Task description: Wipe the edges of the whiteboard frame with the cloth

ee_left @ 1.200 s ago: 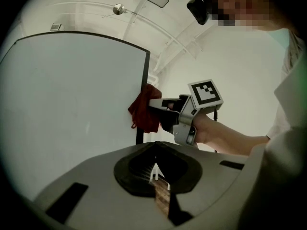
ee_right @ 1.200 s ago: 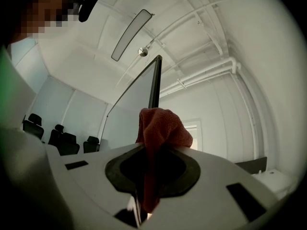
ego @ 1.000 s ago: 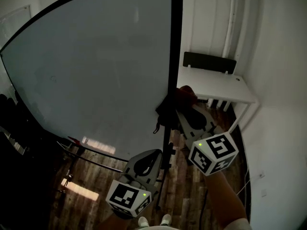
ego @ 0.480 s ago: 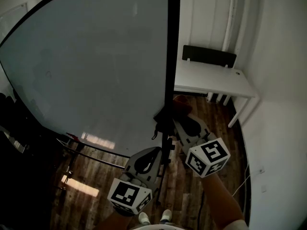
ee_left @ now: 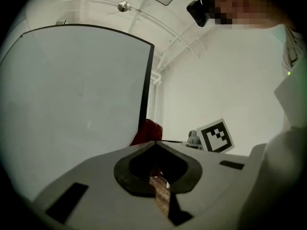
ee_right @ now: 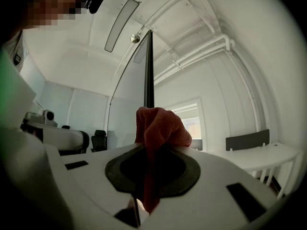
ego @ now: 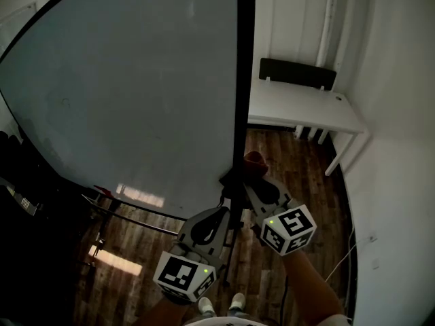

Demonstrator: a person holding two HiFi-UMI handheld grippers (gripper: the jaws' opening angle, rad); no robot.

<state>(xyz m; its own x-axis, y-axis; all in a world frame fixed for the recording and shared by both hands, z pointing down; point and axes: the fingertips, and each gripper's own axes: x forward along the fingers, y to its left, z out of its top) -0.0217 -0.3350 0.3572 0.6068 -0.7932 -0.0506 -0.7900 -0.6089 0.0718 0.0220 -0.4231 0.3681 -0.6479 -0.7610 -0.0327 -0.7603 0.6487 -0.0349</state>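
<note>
The whiteboard (ego: 136, 87) stands upright, its black right frame edge (ego: 242, 80) running down the head view. My right gripper (ego: 248, 175) is shut on a red cloth (ego: 253, 159) and presses it against the lower part of that edge. In the right gripper view the cloth (ee_right: 158, 128) bulges out of the closed jaws, with the black edge (ee_right: 148, 71) rising straight behind it. My left gripper (ego: 221, 216) hangs just below and to the left, shut with nothing in it. The left gripper view shows the cloth (ee_left: 147, 132) at the frame edge (ee_left: 146, 85).
A white desk (ego: 302, 111) with a dark chair back (ego: 297, 73) stands right of the board against the white wall. The board's stand bars (ego: 129, 212) cross low on the left over the wooden floor (ego: 279, 168). A cable (ego: 343, 257) trails by the right wall.
My right gripper has slid the cloth down the right frame edge, from near desk height to lower beside the floor. The left gripper has stayed about where it was.
</note>
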